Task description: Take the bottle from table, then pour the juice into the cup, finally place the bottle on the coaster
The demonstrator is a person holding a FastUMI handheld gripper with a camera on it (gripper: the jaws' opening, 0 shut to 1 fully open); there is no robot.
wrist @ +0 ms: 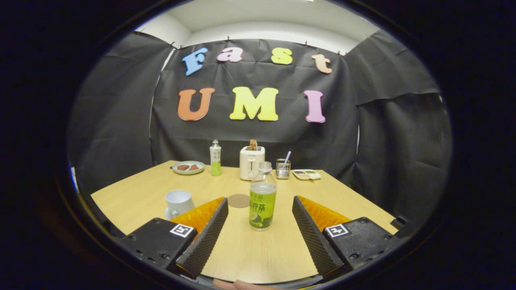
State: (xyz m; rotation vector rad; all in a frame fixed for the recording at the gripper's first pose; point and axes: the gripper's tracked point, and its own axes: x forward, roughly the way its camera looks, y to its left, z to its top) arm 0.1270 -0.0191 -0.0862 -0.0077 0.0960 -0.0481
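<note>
The tongs (260, 219) are spread wide and grasp nothing; the bottle (262, 201) stands upright between their fingers, mid-table (354, 201). To take it well, I would ease forward, centre on its label, then squeeze evenly. One cup (177, 202) and one coaster (238, 200) wait nearby; a second bottle (215, 158), one toaster (252, 162) and one plate (188, 167) line the far edge.

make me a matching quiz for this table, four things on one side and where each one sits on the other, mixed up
Things:
1. bottle
2. cup
3. coaster
4. toaster

Places:
A. far end of the table, by the wall
B. upright between the open gripper fingers
C. beside one finger's outer side
D. flat on the table between cup and bottle

Pairs: 1-B, 2-C, 3-D, 4-A
</note>
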